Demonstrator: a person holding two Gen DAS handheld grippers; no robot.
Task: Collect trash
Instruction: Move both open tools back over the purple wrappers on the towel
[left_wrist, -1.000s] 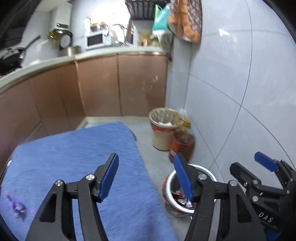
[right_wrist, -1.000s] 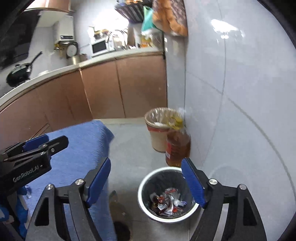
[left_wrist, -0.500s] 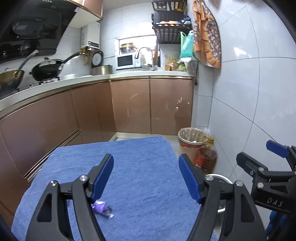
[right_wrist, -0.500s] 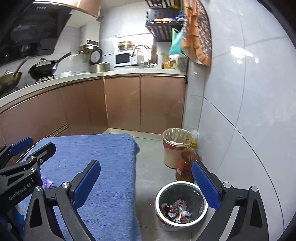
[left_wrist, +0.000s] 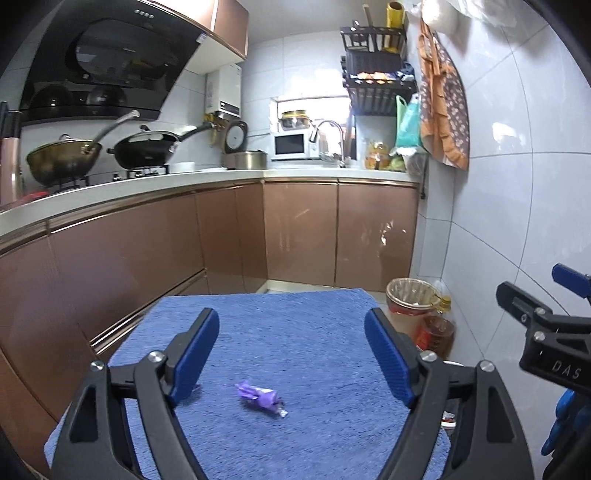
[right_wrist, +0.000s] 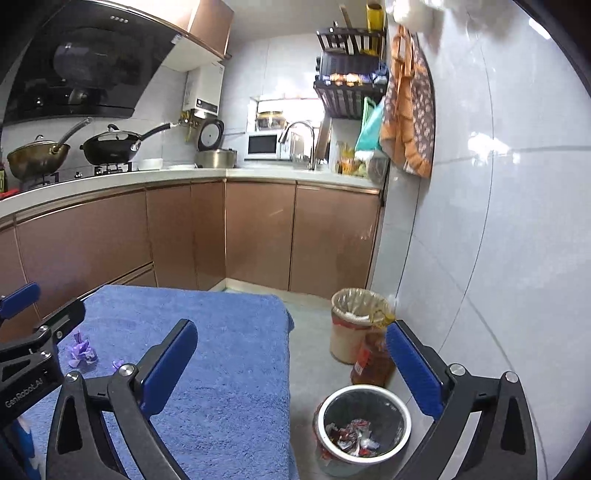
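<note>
A purple candy wrapper (left_wrist: 259, 397) lies on the blue towel-covered table (left_wrist: 303, 325). My left gripper (left_wrist: 291, 354) is open and empty, hovering above the table with the wrapper just below and between its fingers. My right gripper (right_wrist: 291, 362) is open and empty, held over the table's right edge. In the right wrist view a crumpled purple wrapper (right_wrist: 80, 350) lies at the table's left, with a smaller purple piece (right_wrist: 118, 365) beside it. A metal bin (right_wrist: 364, 424) holding several wrappers stands on the floor to the right of the table.
A lined trash can (right_wrist: 356, 321) and an oil bottle (right_wrist: 373, 360) stand against the tiled right wall. Brown cabinets (left_wrist: 303, 232) with a counter, stove and pans run behind and left of the table. The right gripper (left_wrist: 546, 343) shows at the left wrist view's right edge.
Both grippers have swung up and left from over the floor bin to over the table. The purple wrapper has come between my left gripper's fingers. Both stay open.
</note>
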